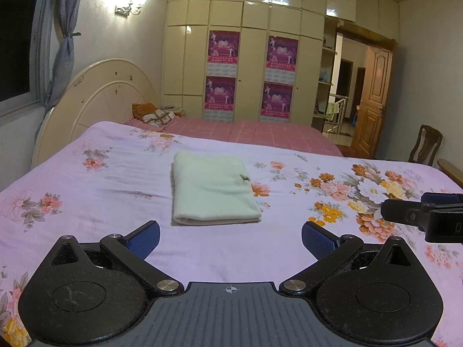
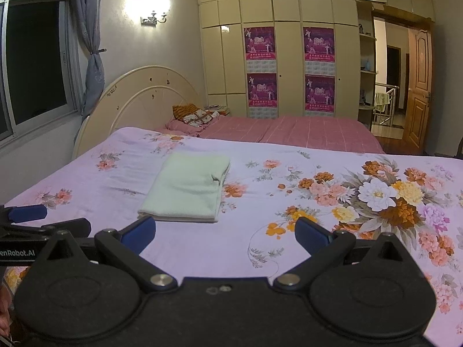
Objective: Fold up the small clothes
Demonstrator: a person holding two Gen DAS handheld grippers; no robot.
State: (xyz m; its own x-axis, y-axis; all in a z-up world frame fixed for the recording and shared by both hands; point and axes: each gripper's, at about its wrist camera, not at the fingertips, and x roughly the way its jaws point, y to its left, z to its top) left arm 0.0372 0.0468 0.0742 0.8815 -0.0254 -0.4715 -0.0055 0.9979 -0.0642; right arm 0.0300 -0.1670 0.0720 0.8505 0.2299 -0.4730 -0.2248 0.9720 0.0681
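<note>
Left wrist view: the left gripper hovers above a bed covered by a lilac floral sheet, its jaws spread wide with nothing between them. A pale green folded cloth lies flat on the sheet at 12 o'clock from the gripper, near but apart from the blue pads. The right gripper enters at 3 o'clock. Beyond the floral sheet, a pink checked bedspread extends toward a cream wardrobe bearing four magenta posters. A curved cream headboard stands at 10 o'clock, a grey tied curtain and a lit wall lamp above it. A wooden door stands open at 2 o'clock, a chair beside it.

Right wrist view: the right gripper also has its jaws spread and empty; the folded cloth lies at 11 o'clock, and a dark window fills the 9 o'clock edge.
</note>
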